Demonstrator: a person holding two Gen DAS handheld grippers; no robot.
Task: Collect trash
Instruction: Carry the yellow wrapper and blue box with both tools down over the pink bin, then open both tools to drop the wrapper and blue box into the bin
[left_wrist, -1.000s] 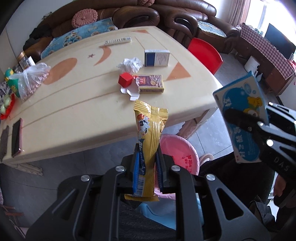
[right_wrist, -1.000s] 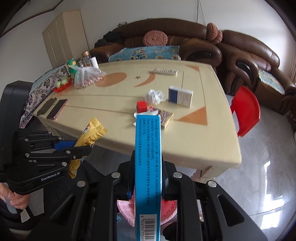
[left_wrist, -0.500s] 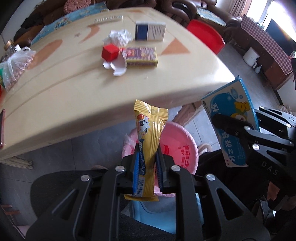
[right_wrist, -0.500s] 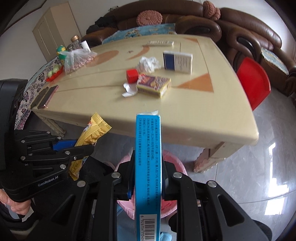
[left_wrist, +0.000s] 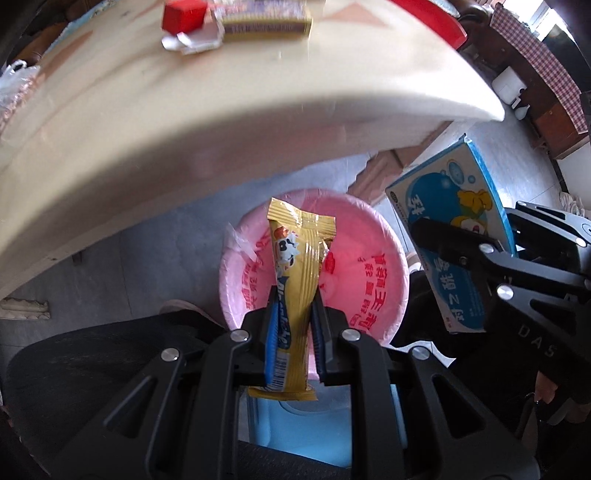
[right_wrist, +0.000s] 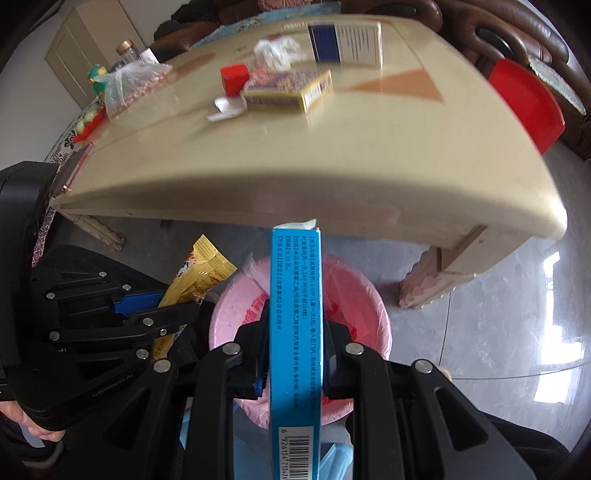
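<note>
Fingers (left_wrist: 293, 306) clamp the yellow wrapper (left_wrist: 295, 273); only the right view shows the blue box's (right_wrist: 295, 332) barcode, likewise clamped.

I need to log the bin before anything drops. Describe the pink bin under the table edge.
The pink bin is round and open-topped, lined with a thin pink plastic bag printed with red characters; a loose flap of film sticks up at its rim. It stands on the grey floor just past the table edge. It looks empty as far as visible; nothing visibly touches it.
</note>
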